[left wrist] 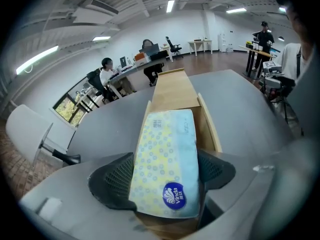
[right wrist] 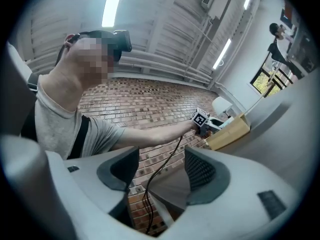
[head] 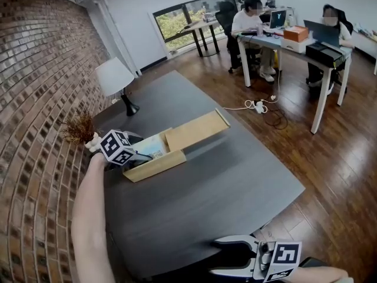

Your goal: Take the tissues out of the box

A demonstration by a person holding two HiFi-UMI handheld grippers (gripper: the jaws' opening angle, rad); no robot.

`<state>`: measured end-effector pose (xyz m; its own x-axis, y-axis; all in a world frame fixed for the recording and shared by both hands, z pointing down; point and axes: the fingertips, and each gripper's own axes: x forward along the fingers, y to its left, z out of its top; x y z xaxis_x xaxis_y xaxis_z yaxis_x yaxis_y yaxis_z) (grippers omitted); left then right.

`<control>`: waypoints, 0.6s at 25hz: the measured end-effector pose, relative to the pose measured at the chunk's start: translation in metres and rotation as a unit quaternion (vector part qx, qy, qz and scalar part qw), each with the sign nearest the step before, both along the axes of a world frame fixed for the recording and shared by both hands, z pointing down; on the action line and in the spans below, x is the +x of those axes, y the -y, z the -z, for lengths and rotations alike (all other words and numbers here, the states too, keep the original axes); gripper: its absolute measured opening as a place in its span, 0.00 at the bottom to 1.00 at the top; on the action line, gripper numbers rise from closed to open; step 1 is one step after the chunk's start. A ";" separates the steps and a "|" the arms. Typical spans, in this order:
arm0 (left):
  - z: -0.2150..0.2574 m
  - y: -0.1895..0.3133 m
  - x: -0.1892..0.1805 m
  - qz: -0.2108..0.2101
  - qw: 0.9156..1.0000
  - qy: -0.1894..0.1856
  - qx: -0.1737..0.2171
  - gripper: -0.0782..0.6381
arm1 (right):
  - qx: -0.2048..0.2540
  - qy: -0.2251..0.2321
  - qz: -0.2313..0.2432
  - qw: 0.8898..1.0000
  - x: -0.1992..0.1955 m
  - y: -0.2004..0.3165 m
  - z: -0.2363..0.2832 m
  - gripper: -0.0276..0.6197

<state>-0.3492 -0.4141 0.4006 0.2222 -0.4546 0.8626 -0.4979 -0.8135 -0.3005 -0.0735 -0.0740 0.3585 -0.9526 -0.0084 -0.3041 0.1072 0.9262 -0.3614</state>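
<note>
Tissue pack point(left wrist: 165, 159) is seated in the open end of the box point(head: 154, 167), clamped across its width by the left tool point(left wrist: 164, 178). Right tool point(right wrist: 161, 166) is held open, empty, well away from box. Straight-up lift is advised so box walls aren't snagged.

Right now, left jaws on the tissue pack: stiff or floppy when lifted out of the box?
Probably soft: the tissue pack is film-wrapped and the left gripper pinches only its near end, so the far end may sag. Likely light, being paper. The film could slip, and the wooden box sits close along its sides.
</note>
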 end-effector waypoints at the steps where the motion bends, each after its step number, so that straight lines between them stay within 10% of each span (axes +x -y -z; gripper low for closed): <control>1: 0.000 0.000 0.000 0.003 1.000 -0.002 -0.002 0.65 | -0.001 0.002 0.002 1.000 0.000 -0.001 0.002 0.50; 11: 0.005 0.000 0.006 -0.014 0.996 0.085 0.017 0.58 | -0.003 0.009 0.014 1.000 -0.001 -0.007 0.006 0.47; 15: 0.007 0.000 0.006 0.009 0.999 0.051 0.015 0.55 | -0.001 0.006 0.012 1.000 0.001 -0.009 -0.001 0.47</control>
